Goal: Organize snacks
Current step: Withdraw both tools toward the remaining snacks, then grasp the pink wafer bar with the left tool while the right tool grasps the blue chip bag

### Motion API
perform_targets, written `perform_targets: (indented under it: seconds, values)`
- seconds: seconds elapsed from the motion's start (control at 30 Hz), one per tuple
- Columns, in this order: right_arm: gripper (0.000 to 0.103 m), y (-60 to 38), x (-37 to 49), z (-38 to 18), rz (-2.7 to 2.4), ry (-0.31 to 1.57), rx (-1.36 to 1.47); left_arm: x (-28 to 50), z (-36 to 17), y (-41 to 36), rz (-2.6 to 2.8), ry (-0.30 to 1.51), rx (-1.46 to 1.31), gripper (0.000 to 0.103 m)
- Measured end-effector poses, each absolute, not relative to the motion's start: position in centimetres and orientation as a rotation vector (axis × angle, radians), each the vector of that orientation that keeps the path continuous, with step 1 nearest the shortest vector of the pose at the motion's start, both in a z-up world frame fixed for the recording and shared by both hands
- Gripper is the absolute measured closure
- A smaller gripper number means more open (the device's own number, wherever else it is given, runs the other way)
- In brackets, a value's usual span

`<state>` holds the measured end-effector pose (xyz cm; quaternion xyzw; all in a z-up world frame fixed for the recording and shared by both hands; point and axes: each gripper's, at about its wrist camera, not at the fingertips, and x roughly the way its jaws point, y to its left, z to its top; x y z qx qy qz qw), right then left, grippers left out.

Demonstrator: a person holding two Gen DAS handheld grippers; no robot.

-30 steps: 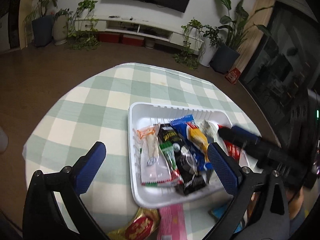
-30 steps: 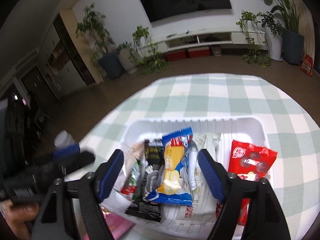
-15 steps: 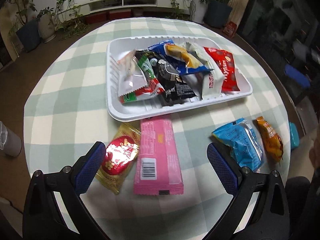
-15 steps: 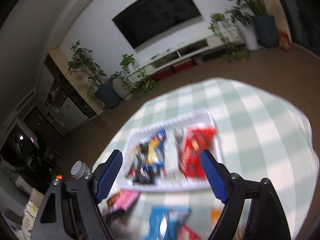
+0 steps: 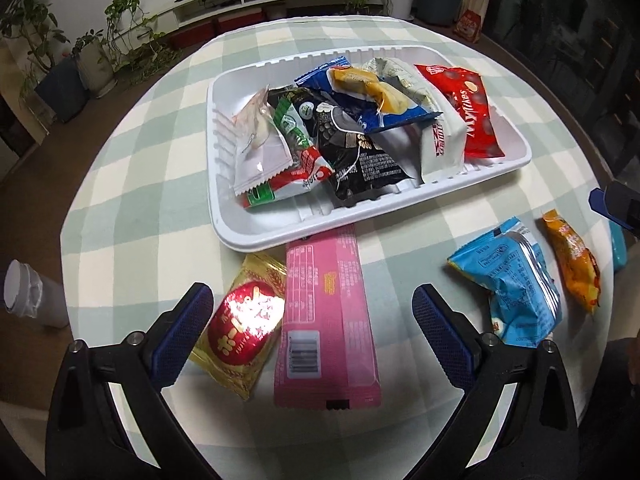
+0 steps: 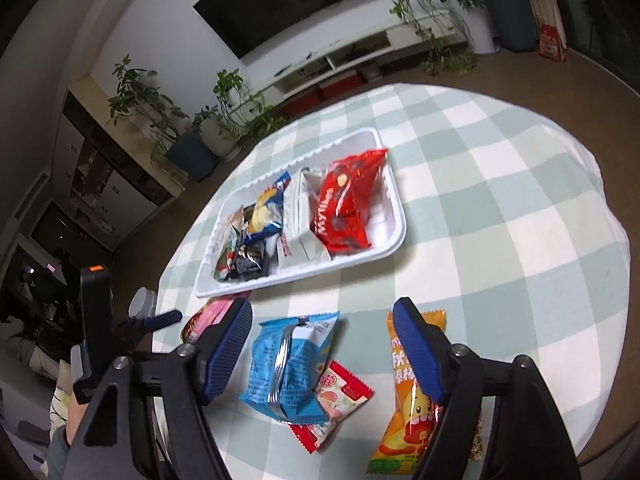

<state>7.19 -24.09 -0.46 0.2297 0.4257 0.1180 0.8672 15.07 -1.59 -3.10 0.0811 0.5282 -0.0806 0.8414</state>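
A white tray on the checked table holds several snack packets, among them a red one. Loose in front of it lie a pink packet, a gold and red packet, a blue packet, an orange packet and a small red and white packet. My left gripper hangs open over the pink packet. My right gripper is open above the blue packet, its pads clear of it.
A pale cup stands at the table's left edge. A teal object lies at the right edge. The round table's cloth is bare to the tray's right. Potted plants and a low TV shelf stand beyond.
Both grippers drew back from over the tray toward the near edge. The left tilted down onto the pink and gold packets. The right swung over the blue packet, jaws slightly narrower.
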Motion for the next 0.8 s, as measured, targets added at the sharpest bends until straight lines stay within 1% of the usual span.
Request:
perform_targets:
  seconds: [0.07,0.13,0.2,0.33,0.4,0.47,0.53,0.57,0.6,0.63,0.8]
  values:
    - [0.027,-24.0,7.1,-0.5,0.250,0.896,0.480,15.5,-3.3,-1.8,-0.170,1.132,0.181,0.011]
    - [0.027,-23.9,7.2,-0.5,0.256,0.898,0.476,16.0,-3.7,-1.9,-0.173,1.153,0.189,0.029]
    - [0.027,-23.8,7.2,-0.5,0.260,0.902,0.475,16.2,-4.1,-2.0,-0.176,1.168,0.194,0.036]
    - [0.027,-23.8,7.2,-0.5,0.262,0.904,0.475,16.4,-4.3,-2.2,-0.177,1.169,0.209,0.037]
    - [0.027,-23.8,7.2,-0.5,0.262,0.906,0.474,16.5,-4.4,-2.4,-0.183,1.172,0.223,0.043]
    - [0.027,-23.7,7.3,-0.6,0.266,0.912,0.472,16.6,-4.5,-2.8,-0.191,1.179,0.238,0.045]
    - [0.027,-23.5,7.3,-0.6,0.268,0.921,0.466,16.7,-4.7,-3.0,-0.197,1.186,0.254,0.051]
    - [0.027,-23.4,7.3,-0.7,0.268,0.924,0.464,16.8,-4.8,-3.0,-0.194,1.186,0.265,0.053]
    - [0.027,-23.4,7.3,-0.7,0.270,0.925,0.462,16.9,-4.9,-3.1,-0.193,1.187,0.271,0.061]
    - [0.027,-23.3,7.2,-0.6,0.271,0.925,0.460,17.0,-4.9,-3.0,-0.199,1.196,0.264,0.066]
    - [0.027,-23.3,7.3,-0.7,0.276,0.928,0.455,16.8,-5.0,-3.1,-0.203,1.206,0.282,0.066]
